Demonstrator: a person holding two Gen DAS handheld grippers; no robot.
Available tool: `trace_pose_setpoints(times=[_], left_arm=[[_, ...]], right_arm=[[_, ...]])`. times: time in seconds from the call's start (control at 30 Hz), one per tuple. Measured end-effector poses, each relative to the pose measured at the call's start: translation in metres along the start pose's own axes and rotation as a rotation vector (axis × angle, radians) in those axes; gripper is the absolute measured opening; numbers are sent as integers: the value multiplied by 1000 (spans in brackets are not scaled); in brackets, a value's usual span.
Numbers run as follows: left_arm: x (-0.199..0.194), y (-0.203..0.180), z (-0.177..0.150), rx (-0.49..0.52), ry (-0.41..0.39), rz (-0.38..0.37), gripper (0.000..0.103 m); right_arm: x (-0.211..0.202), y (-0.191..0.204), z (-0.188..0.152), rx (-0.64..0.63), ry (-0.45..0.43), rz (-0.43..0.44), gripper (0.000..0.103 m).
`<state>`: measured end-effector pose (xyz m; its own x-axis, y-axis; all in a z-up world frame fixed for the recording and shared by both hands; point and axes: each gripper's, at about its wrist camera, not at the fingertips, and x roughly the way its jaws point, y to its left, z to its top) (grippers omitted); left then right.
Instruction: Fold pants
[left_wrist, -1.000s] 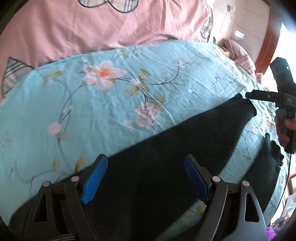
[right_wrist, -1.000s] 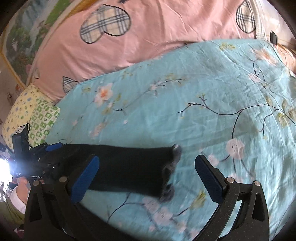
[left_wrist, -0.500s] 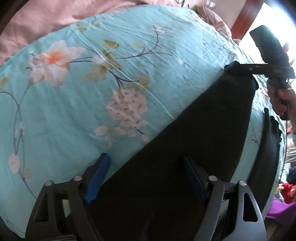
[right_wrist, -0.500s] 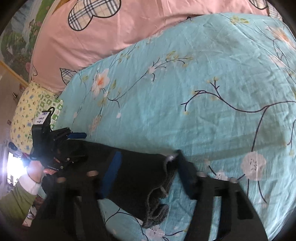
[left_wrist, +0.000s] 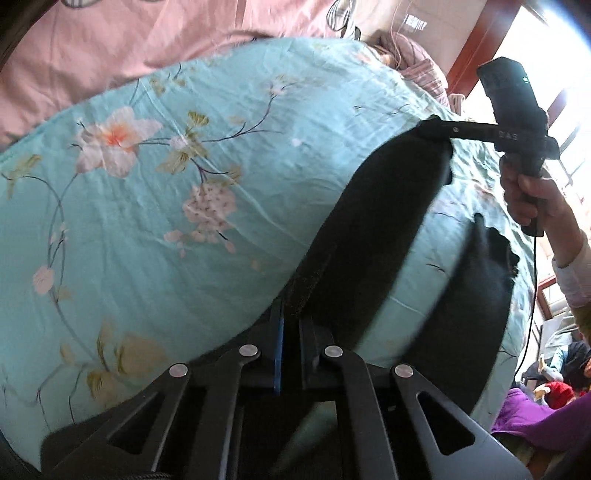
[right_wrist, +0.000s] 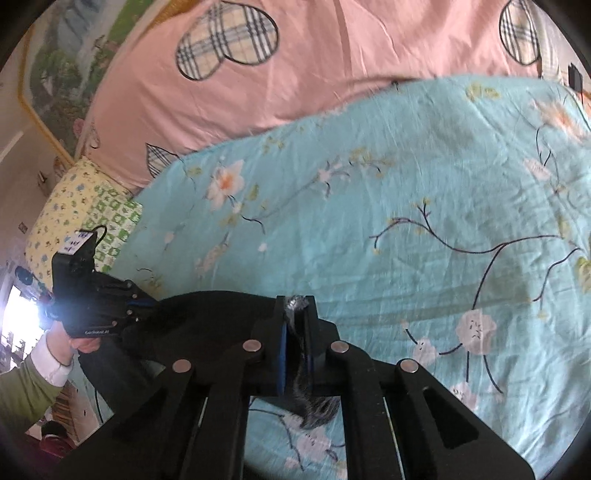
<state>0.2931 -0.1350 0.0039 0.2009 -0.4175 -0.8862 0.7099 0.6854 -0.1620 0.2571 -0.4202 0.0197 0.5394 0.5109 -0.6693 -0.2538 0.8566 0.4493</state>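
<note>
Black fabric pants (left_wrist: 384, 221) lie stretched across a turquoise bedsheet printed with blossoms and dark branches (left_wrist: 184, 192), beside a pink cover with plaid heart patches (right_wrist: 295, 74). At their waist end, the left gripper (left_wrist: 291, 314) has its blue-padded jaws pinched onto the fabric edge. At the far leg cuff, the right gripper (right_wrist: 295, 325) is likewise clamped on the cloth. The second leg lies just beside.
</note>
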Motion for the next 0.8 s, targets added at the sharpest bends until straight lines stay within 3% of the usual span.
trace_pose_setpoints(times=[0.33, 0.8], left_arm=[[-57, -41, -55, -97, -87, -14, 4], [-69, -112, -116, -63, -145, 16, 4]], right_arm=[[-43, 24, -34, -82, -58, 8, 8], [-84, 31, -109, -111, -87, 3, 8]])
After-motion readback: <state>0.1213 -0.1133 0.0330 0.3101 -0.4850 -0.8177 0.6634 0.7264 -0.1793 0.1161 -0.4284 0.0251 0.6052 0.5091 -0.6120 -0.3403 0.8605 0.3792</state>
